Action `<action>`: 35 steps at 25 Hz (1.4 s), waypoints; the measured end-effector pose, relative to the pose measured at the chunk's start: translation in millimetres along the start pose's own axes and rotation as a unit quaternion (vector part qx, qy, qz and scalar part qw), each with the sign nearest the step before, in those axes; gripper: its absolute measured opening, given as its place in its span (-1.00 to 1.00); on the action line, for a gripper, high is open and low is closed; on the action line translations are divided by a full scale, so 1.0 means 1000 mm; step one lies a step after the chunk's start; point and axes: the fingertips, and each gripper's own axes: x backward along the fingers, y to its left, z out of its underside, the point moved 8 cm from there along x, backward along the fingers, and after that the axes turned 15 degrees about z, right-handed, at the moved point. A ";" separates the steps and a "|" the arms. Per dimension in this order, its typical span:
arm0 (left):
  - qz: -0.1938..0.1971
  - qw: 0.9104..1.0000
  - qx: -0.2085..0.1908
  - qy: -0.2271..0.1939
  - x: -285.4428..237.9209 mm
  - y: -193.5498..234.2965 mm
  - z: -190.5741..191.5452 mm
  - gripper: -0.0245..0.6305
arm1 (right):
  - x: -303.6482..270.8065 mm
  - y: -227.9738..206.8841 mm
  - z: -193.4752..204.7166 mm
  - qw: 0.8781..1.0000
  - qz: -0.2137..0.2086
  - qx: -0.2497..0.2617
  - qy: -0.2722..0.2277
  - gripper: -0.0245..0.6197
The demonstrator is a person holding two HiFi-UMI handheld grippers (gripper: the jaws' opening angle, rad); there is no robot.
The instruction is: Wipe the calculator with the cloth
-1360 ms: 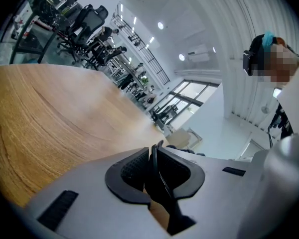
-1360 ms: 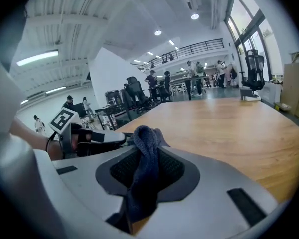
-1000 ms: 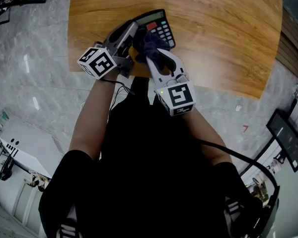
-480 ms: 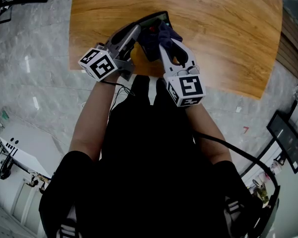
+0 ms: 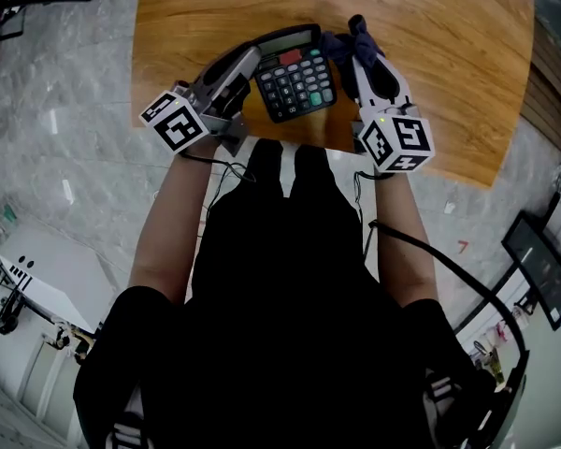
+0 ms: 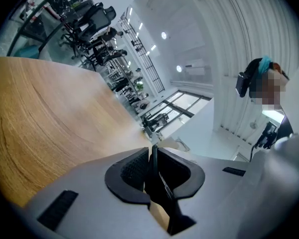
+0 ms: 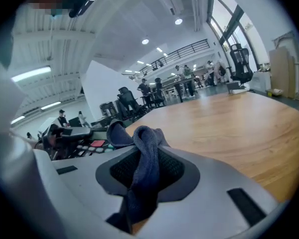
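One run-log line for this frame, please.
left gripper: shut on calculator left edge | right gripper: shut on cloth | cloth: right of calculator, off its keypad | keypad: face up, uncovered

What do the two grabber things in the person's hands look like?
The left gripper and right gripper are light grey plastic, their fingers lined in bumpy black. Each carries a white cube with black square markers. A black cable trails from the right one. The person wears short black sleeves.
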 end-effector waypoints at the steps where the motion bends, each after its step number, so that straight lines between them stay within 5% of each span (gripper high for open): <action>1: 0.005 1.000 0.000 -0.002 0.000 -0.003 -0.004 -0.74 | 0.001 -0.003 0.004 1.000 -0.030 0.002 -0.005 -0.64; 9: 0.056 0.998 0.012 0.018 -0.014 -0.028 -0.012 -0.74 | 0.015 -0.001 0.028 0.962 -0.274 -0.012 -0.005 -0.64; 20: 0.077 0.995 0.048 -0.038 -0.017 -0.031 -0.013 -0.74 | 0.024 0.021 0.051 0.902 -0.425 0.011 0.078 -0.64; 24: 0.090 0.993 0.062 -0.041 -0.017 -0.029 -0.017 -0.74 | 0.019 0.035 0.048 0.892 -0.447 -0.026 0.068 -0.64; 32: 0.114 0.992 0.060 0.014 -0.024 -0.024 -0.012 -0.74 | -0.017 0.015 0.021 0.920 -0.382 -0.089 0.010 -0.64; 35: 0.107 0.992 0.063 0.004 -0.023 -0.023 -0.009 -0.74 | -0.010 0.012 0.020 0.914 -0.395 -0.087 0.013 -0.64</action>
